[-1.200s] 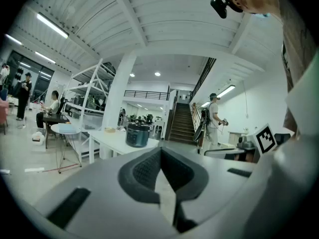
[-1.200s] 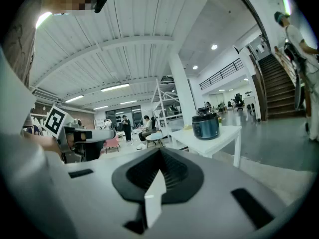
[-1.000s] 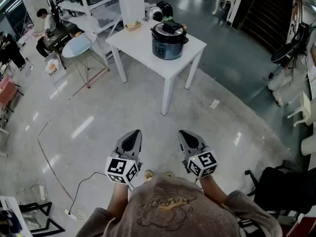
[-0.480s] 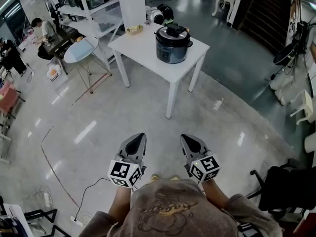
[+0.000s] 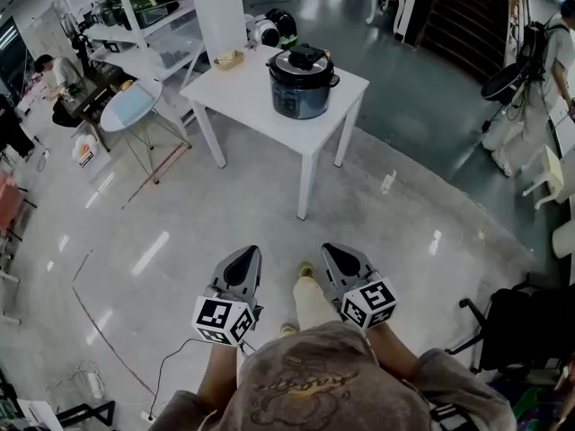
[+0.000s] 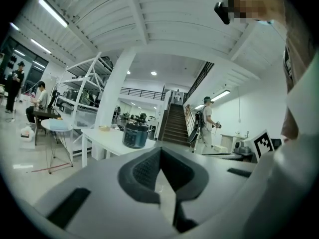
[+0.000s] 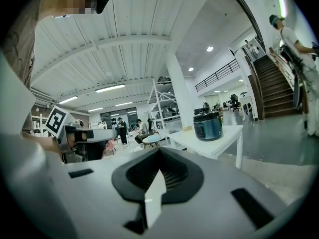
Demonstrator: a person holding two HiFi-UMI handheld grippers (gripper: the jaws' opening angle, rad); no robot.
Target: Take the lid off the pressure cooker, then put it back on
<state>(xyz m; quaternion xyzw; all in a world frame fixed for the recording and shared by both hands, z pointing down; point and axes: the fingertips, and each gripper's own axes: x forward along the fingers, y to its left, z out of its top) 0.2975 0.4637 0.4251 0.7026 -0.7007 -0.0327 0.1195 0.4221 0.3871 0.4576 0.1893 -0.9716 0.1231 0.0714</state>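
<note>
A dark blue-grey pressure cooker (image 5: 300,87) with its black-handled lid (image 5: 305,58) on stands on a white table (image 5: 243,91) far ahead; it also shows small in the left gripper view as the cooker (image 6: 135,134) and in the right gripper view as the cooker (image 7: 207,125). My left gripper (image 5: 243,257) and right gripper (image 5: 340,254) are held side by side close to my chest, over the bare floor, well short of the table. Both are shut with nothing between the jaws.
A small bowl (image 5: 229,58) and round appliances (image 5: 272,28) sit at the table's back. A round side table (image 5: 131,106) and white shelving (image 5: 135,16) stand left. People sit at the far left (image 5: 49,70); one stands by the stairs (image 5: 561,43). A black chair (image 5: 526,330) is right.
The view has shifted as I walk toward the table; one foot now shows between the grippers. Both grippers stay shut and held in front of me.
</note>
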